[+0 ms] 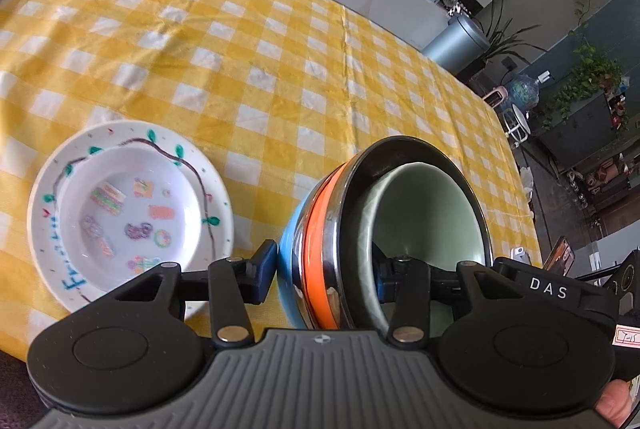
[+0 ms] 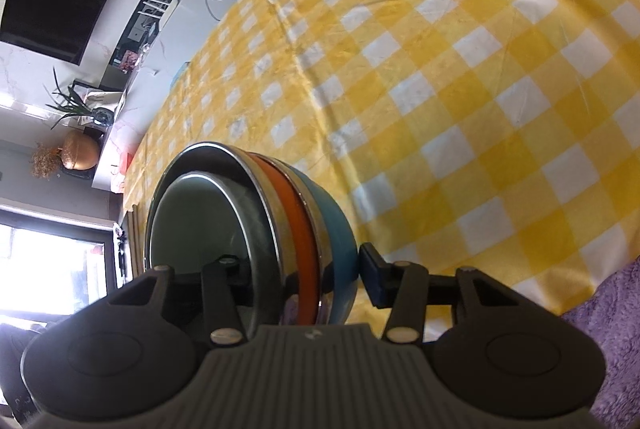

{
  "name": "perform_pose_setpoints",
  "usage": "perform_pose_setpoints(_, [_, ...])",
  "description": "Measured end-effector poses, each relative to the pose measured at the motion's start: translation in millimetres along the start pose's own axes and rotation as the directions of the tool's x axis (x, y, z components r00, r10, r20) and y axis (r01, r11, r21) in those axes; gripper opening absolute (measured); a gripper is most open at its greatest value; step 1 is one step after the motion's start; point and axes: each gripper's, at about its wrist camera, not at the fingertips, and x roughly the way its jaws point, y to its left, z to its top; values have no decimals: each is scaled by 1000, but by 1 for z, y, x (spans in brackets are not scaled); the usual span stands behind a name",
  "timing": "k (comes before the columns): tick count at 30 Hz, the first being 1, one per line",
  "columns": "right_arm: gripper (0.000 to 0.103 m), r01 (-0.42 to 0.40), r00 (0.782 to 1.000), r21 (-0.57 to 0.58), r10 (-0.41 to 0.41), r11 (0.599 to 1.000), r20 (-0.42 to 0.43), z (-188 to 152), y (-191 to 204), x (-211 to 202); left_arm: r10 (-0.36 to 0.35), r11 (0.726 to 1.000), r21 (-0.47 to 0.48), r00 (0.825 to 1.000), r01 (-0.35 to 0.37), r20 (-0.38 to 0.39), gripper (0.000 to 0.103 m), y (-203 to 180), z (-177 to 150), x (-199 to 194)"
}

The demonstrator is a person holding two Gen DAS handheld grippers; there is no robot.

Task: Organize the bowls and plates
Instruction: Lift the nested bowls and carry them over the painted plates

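Both grippers grip one nested stack of bowls from opposite sides, over a table (image 1: 280, 41) covered in a yellow-and-white checked cloth.

Left gripper (image 1: 324, 271): its fingers are pinched across the stack's wall. One pad presses the outside of the blue bowl (image 1: 289, 261); the other sits inside the green bowl (image 1: 424, 213). Between these two lie an orange bowl (image 1: 318, 249) and a steel bowl (image 1: 416, 157), all nested rim to rim. The stack is tilted, its opening facing to the right in this view.

Right gripper (image 2: 308, 273): likewise clamped on the stack's wall. Its right pad bears on the blue bowl's (image 2: 340, 241) outer face; its left finger reaches inside the green bowl (image 2: 192, 221). The orange (image 2: 296, 213) and steel (image 2: 224, 165) layers show between them. Here the opening faces left.

Whether the stack's base touches the cloth cannot be told from either view.

A white plate (image 1: 128, 209) with hand-drawn coloured designs and a vine border lies flat on the table, just beside the stack on the left gripper's side, apart from it. Its near edge is hidden behind the left gripper's body.

A purple fabric (image 2: 608, 341) shows at the table's near edge in the right wrist view.
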Motion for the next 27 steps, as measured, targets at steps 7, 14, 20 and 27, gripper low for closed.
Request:
perform_pose_setpoints(7, [48,-41,999,-59,39,997,-29,-10,38,7,20,999,-50,998,-16,64,51,24,11,-34])
perform_pose_setpoints(14, [48,-61,997,-135,53,989,-63,-16,81,27,49,993,-116,992,-36,114,51,55,21,-56])
perform_pose_setpoints(20, [48,-53,993,-175,34,983,-113,-24,103,57,80,981,-187,991,-59,106,51,87,22,-59])
perform_pose_setpoints(27, [48,-37,986,-194,5,980,-165,-28,112,86,97,968,-241,991,-74,87,51,112,25,-53])
